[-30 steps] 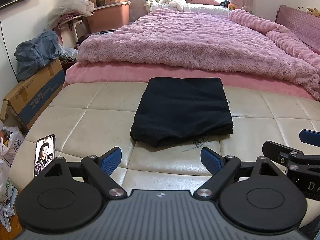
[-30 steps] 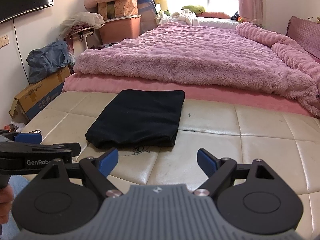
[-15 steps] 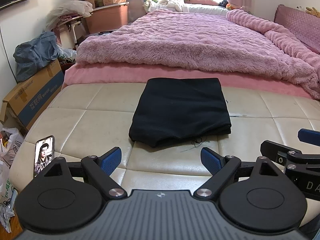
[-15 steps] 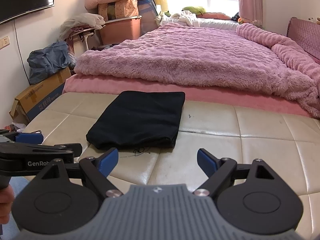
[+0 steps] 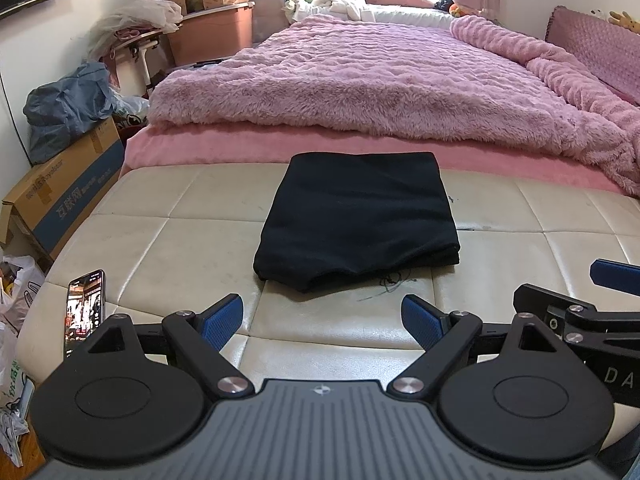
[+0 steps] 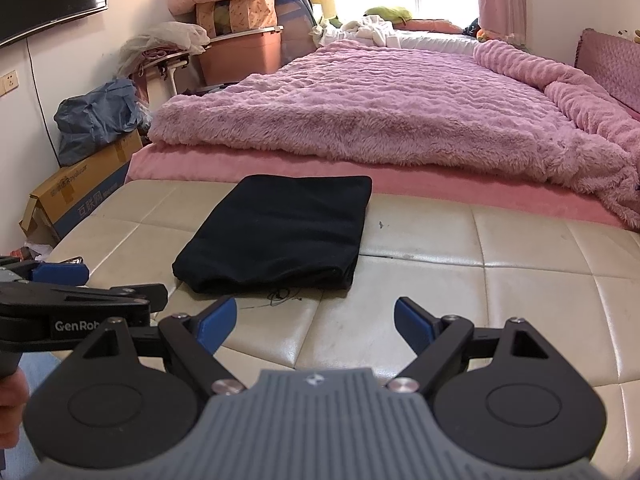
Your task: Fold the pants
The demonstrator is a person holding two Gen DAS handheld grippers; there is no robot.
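The black pants (image 5: 357,216) lie as a compact folded rectangle on the cream bench (image 5: 152,248), ahead of both grippers and apart from them. Over the last second the pants have kept the same shape and position; only the cameras have shifted slightly, so the bundle sits marginally lower in the left wrist view.

The left gripper (image 5: 322,318) is released, its jaws spread wide with nothing between them. The right gripper (image 6: 315,320) is likewise released and empty, with the pants ahead and to its left. Neither touches the cloth.

Judgement: the fold appears complete and the grippers are backed off. A loose thread (image 5: 390,280) lies on the bench at the near edge of the pants. A phone (image 5: 85,314) rests to the left of the left gripper.
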